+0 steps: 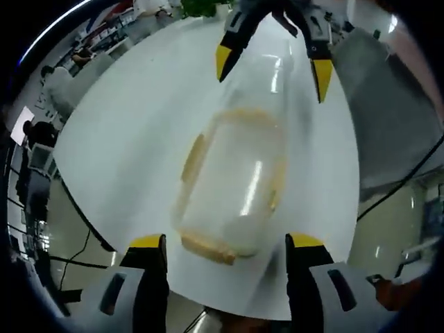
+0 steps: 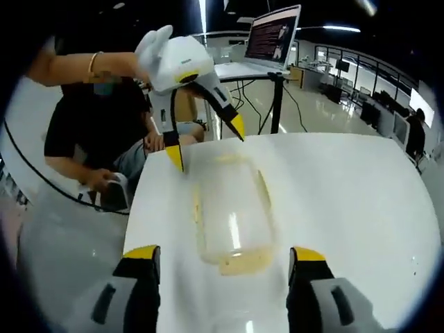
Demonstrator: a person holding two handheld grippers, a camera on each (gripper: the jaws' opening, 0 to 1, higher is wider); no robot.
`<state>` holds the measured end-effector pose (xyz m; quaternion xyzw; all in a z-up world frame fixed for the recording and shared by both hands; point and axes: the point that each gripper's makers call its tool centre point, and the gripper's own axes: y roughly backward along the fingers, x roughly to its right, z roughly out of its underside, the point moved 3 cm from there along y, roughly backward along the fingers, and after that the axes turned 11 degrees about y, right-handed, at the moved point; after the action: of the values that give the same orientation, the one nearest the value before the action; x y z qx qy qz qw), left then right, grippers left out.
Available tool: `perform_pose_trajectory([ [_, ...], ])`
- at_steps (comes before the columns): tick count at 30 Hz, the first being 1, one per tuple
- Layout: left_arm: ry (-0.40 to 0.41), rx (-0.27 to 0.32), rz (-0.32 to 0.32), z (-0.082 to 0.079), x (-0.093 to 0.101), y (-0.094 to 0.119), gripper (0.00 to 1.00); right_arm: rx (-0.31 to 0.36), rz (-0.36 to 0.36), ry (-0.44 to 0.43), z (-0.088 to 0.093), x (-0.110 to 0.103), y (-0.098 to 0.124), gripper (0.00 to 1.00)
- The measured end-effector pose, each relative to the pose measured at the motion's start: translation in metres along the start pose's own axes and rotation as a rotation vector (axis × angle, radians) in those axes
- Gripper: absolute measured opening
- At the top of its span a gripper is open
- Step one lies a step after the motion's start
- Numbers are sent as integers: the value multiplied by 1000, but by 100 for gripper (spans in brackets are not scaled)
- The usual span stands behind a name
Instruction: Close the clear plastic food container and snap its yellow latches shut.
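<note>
The clear plastic container (image 1: 236, 187) lies lengthwise on the round white table (image 1: 132, 139), between the two grippers. Pale yellow latches run along its rim, one at the near end (image 1: 208, 248) and one on the left side (image 1: 193, 156). My left gripper (image 1: 226, 241) is open, its yellow-tipped jaws standing either side of that near end. My right gripper (image 1: 273, 68) hangs open over the far end. In the right gripper view the container (image 2: 232, 208) lies ahead of the open right gripper (image 2: 223, 253), a yellow latch (image 2: 243, 262) between its jaws. The left gripper (image 2: 205, 137) hovers beyond. Whether the latches are snapped is unclear.
A seated person in a black shirt (image 2: 97, 118) is close to the table's far edge. A laptop (image 2: 272, 35) on a stand rises behind the table. Grey floor with a black cable (image 1: 402, 180) lies past the table edge (image 1: 83, 208).
</note>
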<state>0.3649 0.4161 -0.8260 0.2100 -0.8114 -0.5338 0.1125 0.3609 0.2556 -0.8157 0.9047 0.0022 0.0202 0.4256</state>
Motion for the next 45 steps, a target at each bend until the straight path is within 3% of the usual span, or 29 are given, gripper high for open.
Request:
perform_pose_trajectory([
  [10, -55, -74, 68, 12, 1, -12, 67, -98, 23, 43, -3, 6, -32, 77],
  [14, -64, -95, 56, 15, -5, -16, 68, -130, 24, 48, 2, 8, -38, 77],
  [20, -112, -144, 92, 22, -4, -24, 67, -206, 34, 68, 15, 5, -48, 79],
  [24, -127, -164, 124, 27, -4, -30, 72, -224, 24, 35, 19, 7, -55, 79],
  [26, -123, -162, 129, 27, -5, -30, 72, -235, 16, 71, 19, 7, -54, 79],
  [37, -147, -153, 166, 27, -11, -26, 65, -242, -14, 99, 22, 3, -52, 81],
  [45, -137, -137, 141, 22, -16, -27, 53, -259, -35, 126, 24, 5, -49, 71],
])
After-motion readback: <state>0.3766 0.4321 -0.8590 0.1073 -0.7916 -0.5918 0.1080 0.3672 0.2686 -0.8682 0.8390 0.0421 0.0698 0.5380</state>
